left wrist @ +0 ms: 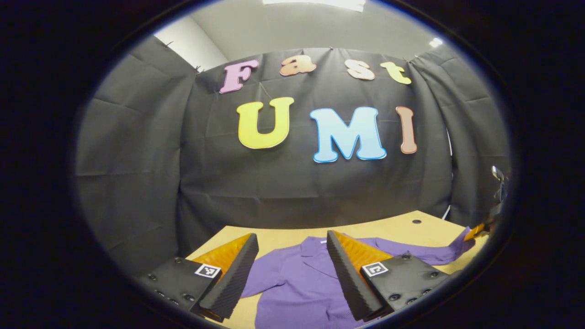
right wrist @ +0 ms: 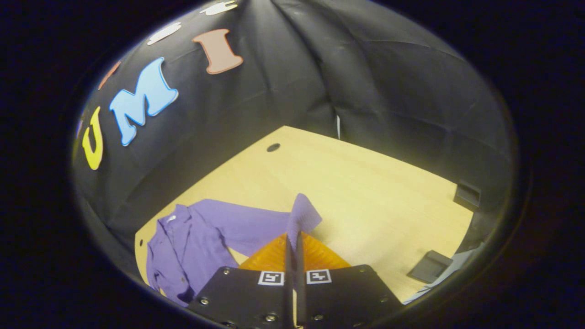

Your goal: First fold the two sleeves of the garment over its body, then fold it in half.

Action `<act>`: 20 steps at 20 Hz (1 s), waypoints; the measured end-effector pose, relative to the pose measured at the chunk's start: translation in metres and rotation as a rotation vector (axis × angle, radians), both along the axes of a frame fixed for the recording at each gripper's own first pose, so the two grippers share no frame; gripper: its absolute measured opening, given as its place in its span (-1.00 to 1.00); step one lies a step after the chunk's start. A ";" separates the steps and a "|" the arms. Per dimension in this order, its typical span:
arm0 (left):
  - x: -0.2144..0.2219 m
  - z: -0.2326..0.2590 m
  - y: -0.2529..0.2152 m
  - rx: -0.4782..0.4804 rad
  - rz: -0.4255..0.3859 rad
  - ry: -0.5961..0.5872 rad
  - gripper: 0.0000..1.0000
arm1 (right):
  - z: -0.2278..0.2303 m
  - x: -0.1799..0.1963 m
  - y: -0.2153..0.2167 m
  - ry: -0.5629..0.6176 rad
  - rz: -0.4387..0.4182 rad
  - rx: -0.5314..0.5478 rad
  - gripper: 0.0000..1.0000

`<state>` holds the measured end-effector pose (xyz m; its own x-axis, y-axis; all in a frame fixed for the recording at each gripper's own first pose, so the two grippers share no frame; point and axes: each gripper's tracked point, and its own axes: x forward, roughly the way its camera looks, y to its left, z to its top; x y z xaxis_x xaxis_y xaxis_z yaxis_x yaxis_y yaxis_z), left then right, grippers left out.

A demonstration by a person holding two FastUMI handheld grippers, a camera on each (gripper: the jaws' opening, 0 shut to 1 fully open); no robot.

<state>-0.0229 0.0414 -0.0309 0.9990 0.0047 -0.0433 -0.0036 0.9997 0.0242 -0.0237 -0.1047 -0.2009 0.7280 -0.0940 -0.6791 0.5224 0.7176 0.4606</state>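
A purple collared garment (left wrist: 297,283) lies flat on the light wooden table (left wrist: 402,226), collar toward the booth wall. My left gripper (left wrist: 290,242) hovers open above its upper body, one finger on each side of the collar, nothing between them. One sleeve (left wrist: 411,251) stretches to the right, its cuff lifted by the right gripper (left wrist: 477,228) at the view's edge. In the right gripper view the garment (right wrist: 187,242) lies at lower left and its sleeve (right wrist: 247,224) runs up to my right gripper (right wrist: 293,235), which is shut on the cuff (right wrist: 302,212).
The table (right wrist: 365,192) extends wide to the right of the garment. A round cable hole (right wrist: 273,147) sits near the back wall. Two dark flat objects (right wrist: 466,195) (right wrist: 429,266) rest near the table's right edge. Black cloth walls close in behind.
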 end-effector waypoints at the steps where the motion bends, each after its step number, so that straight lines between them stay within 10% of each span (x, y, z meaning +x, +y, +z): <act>1: 0.000 -0.001 0.003 -0.001 0.000 0.001 0.89 | 0.011 0.013 0.005 -0.026 0.014 -0.003 -0.93; 20: -0.006 -0.028 0.069 -0.039 0.032 0.041 0.89 | 0.118 0.161 0.205 -0.272 0.424 -0.093 -0.94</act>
